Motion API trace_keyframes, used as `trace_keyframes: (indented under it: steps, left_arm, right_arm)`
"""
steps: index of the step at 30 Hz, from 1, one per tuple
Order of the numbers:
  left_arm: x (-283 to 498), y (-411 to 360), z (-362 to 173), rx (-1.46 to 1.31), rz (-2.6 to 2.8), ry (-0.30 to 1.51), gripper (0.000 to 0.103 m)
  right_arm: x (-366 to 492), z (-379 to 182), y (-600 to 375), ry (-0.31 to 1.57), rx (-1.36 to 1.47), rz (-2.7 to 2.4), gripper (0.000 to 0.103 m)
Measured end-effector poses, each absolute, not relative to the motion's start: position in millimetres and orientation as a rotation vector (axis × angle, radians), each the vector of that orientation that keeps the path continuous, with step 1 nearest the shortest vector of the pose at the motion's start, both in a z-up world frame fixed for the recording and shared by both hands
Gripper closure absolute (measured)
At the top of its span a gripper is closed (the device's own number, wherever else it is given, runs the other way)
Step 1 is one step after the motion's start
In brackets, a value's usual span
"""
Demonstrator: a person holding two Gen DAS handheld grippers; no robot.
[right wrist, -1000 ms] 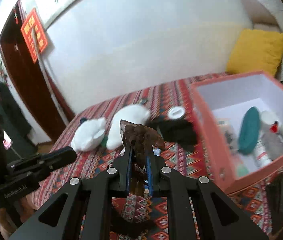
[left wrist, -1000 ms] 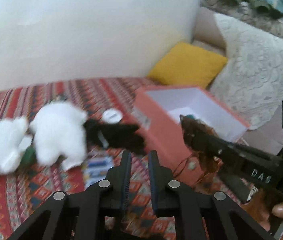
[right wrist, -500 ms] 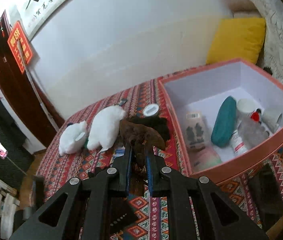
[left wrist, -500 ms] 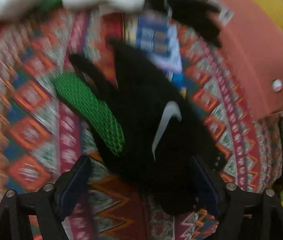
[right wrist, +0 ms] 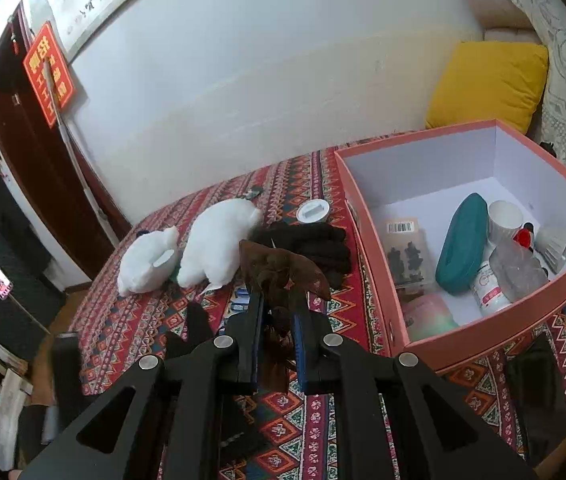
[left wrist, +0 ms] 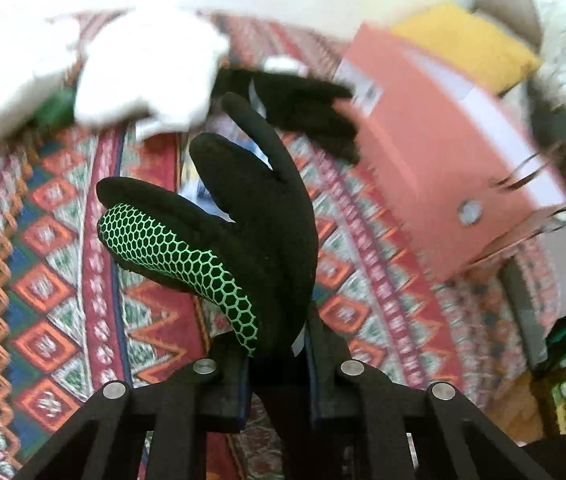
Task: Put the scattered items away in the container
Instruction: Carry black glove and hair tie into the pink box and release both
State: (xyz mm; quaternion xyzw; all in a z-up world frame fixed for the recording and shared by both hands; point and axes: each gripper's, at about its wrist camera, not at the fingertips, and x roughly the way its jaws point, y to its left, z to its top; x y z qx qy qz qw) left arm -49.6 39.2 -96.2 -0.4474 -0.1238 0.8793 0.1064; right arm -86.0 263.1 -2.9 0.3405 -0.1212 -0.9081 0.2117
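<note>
Glove (left wrist: 243, 240) now in left gripper (left wrist: 277, 364)

A soft black fabric glove (left wrist: 267, 216) is showing a bright green honeycomb mesh along one finger, lying against a woven cloth (left wrist: 43, 280) that is running red, orange, blue and white diamonds and zigzags. The salmon-pink cardboard box (right wrist: 483, 332) is showing a white inside, with a teal oval case (right wrist: 461, 244) in it, and a mustard-yellow cushion (right wrist: 487, 80) is glowing behind two fluffy white plush toys (right wrist: 215, 244).
</note>
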Motion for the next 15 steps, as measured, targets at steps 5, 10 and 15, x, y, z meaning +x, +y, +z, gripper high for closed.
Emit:
trace_keyframes:
  steps: [5, 10, 15]
  left_arm:
    - [-52, 41, -48, -1.164, 2.627, -0.346, 0.088]
    - [-57, 63, -3, -1.015, 2.658, -0.264, 0.088]
    - [-69, 90, 26, -0.928, 2.649, -0.213, 0.088]
  right_arm:
    - [-79, 5, 261, -0.304, 0.901, -2.541, 0.09]
    - [-74, 14, 265, -0.27, 0.854, -2.584, 0.09]
    - [-70, 34, 282, -0.276, 0.769, -2.674, 0.09]
